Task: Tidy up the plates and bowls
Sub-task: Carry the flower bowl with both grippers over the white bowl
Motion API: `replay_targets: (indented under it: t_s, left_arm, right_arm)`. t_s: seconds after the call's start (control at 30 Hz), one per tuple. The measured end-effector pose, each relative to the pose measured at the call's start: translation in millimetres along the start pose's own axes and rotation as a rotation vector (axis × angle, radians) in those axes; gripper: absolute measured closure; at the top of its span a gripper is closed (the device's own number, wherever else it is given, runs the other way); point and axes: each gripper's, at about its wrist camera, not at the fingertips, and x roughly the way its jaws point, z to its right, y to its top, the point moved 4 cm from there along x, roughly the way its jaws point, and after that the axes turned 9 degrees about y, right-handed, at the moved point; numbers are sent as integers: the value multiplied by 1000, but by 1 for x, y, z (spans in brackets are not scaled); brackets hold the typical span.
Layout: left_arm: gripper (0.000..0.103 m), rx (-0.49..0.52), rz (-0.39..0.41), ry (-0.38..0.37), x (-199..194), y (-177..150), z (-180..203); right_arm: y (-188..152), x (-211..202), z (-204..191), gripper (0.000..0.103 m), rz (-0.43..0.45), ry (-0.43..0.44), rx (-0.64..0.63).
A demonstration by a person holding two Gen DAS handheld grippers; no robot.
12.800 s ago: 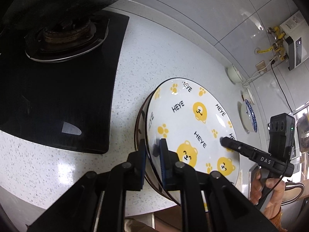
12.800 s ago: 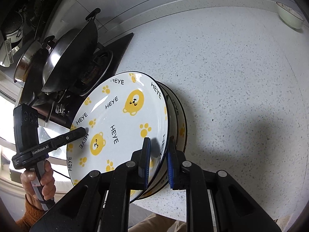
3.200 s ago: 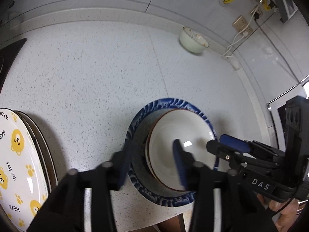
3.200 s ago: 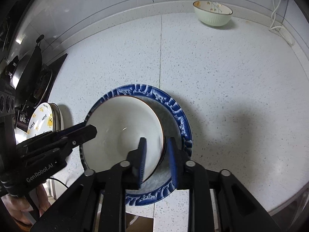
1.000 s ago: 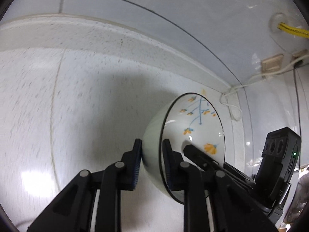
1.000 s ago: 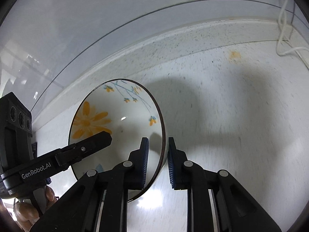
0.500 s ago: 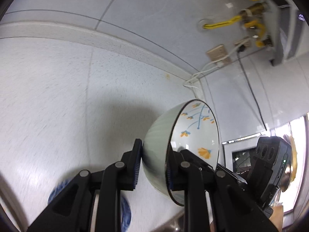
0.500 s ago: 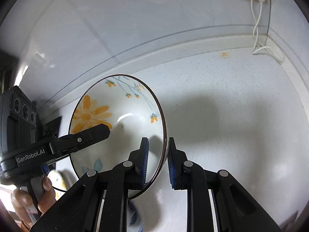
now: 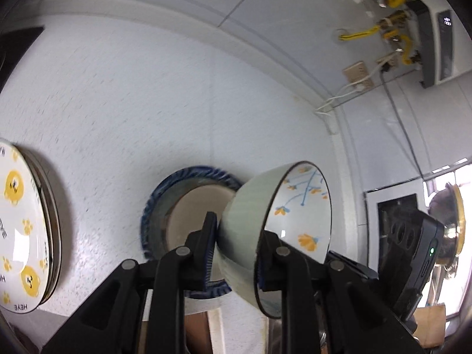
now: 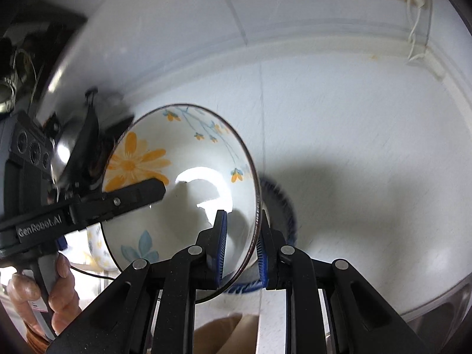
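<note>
With my left claw (image 9: pixel 236 253) and right claw (image 10: pixel 240 247) each pinched shut on the rim of the pale-green flower-painted ceramic bowl (image 9: pixel 250 236), it could probably chip the white bowl (image 9: pixel 188 215) on the blue-rimmed plate (image 9: pixel 153 206) at nine o'clock if I lower it tilted.

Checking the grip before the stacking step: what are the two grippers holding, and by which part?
Both hold the flowered bowl by its rim: left gripper and right gripper pinch opposite sides.

bowl (image 10: pixel 183 183): white inside, orange flowers, blue leaves, dark rim; pale green outside
plate (image 9: pixel 153 206): blue swirly edge
bear plate (image 9: pixel 17 221): white, yellow bears, paw prints
surface (image 9: pixel 132 103): white, speckled
</note>
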Motion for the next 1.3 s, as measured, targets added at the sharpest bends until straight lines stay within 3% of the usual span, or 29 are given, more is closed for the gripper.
replay_targets:
  t_s: [0.13,0.33,0.73,1.0,1.3]
  left_arm:
    - [84,-28,-33,24,25,-8,-19]
    - [84,-43,-79,59,52,-17,-31]
    - [83,17,-64,102,65,-12,-18]
    - [81,117,-34,189,73,-12,4]
    - [77,157,-21,194,79,-8,8]
  right_arm:
    - [-14,34,4,85,-87,1,8]
    - [-22,54,12,85,-132,6,18]
    - [-25,54,14,84,-108,27,18]
    - [-24,56,8,84,-101,0,4]
    - [-22,55,8,83,-93,2,15]
